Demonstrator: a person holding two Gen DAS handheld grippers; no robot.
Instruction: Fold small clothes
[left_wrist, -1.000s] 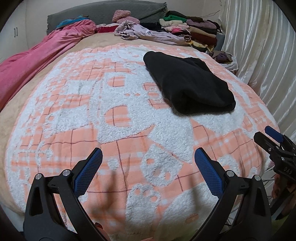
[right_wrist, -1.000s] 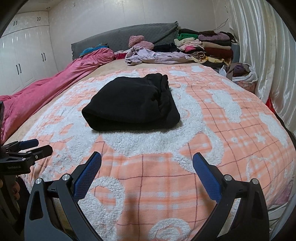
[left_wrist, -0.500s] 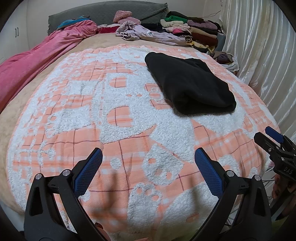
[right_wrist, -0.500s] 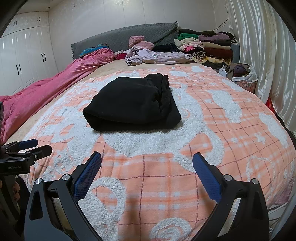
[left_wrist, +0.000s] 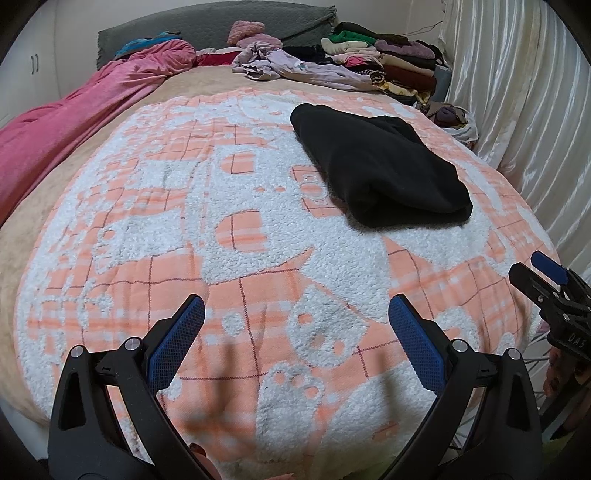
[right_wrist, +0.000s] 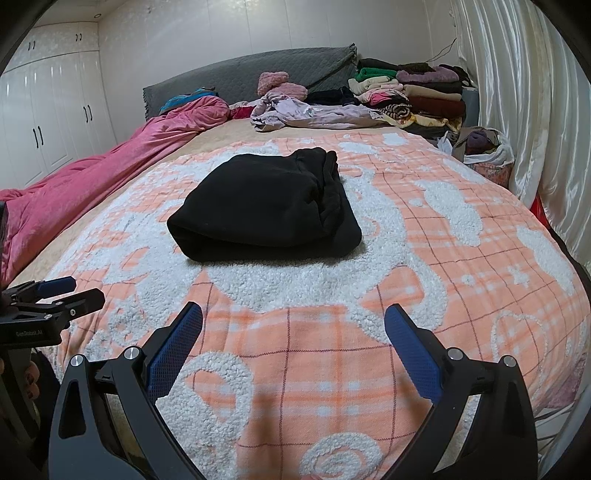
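Black garment (right_wrist: 264, 210) sits folded mid-blanket (right_wrist: 369, 295), well clear of both tools. Left gripper (left_wrist: 295, 343) and right gripper (right_wrist: 293, 343) both gape wide, empty. I'd go in low on the near fold edge, pinching all layers together. Left tool reads "GenRobot.AI", I think; right one "DAS".

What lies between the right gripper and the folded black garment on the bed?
Nothing visible. Only bare orange-and-white checked fleece blanket lies between the open right gripper and the folded black fleece garment. The left gripper is off to the side.
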